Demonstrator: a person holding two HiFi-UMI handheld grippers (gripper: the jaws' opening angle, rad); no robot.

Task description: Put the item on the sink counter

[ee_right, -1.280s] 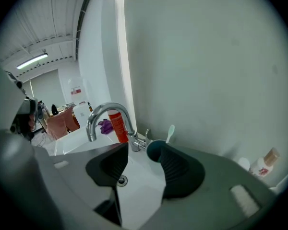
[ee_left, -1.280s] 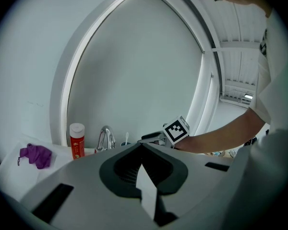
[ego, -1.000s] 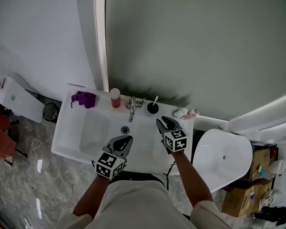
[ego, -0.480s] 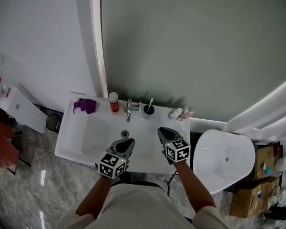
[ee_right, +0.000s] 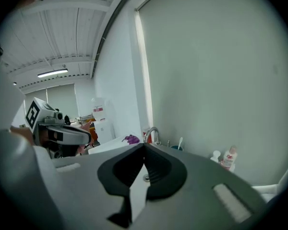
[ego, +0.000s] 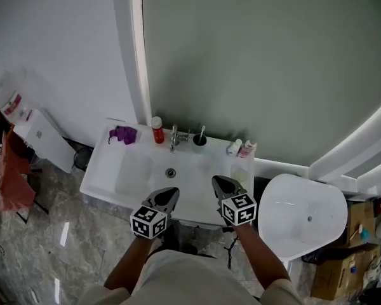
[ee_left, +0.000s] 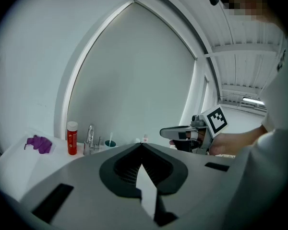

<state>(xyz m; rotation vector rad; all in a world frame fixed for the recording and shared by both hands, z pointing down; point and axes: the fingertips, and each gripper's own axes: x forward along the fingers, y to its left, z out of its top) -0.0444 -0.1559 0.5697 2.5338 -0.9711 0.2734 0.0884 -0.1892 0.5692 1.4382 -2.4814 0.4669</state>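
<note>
— How are your arms set?

— Both forearms reach out from my body, side by side. My left gripper [ego: 169,194] and right gripper [ego: 218,183] hang over the front edge of the desk [ego: 101,176]. They point at the back wall and tip a little downward, with the marker cubes nearest me.

— And the jaws?

— The left gripper's jaws meet at the tips, with nothing in them. The right gripper's jaws have just been closing. They are now together, and nothing is between them either.

— Where is the thing you were to put down?

— The pale item [ego: 240,173] lies on the right end of the desk. It is right of the basin [ego: 146,170] and just in front of the two small bottles [ego: 241,148]. It sits just beyond my right gripper's tip, clear of it. It is too small for me to tell its long axis or which way it points.

— What about the rest of the desk?

— It is white. Along the back edge there is a purple cloth [ego: 124,134] at the left. Then come a red bottle [ego: 157,130], the tap [ego: 174,136] and a dark cup [ego: 199,140] with a brush standing in it.

— And the room?

— A grey-green wall panel [ego: 260,56] sits in a white arched frame. The floor [ego: 70,234] is grey marbled tile. A white oval fixture [ego: 305,218] stands to the right of the desk.
</note>
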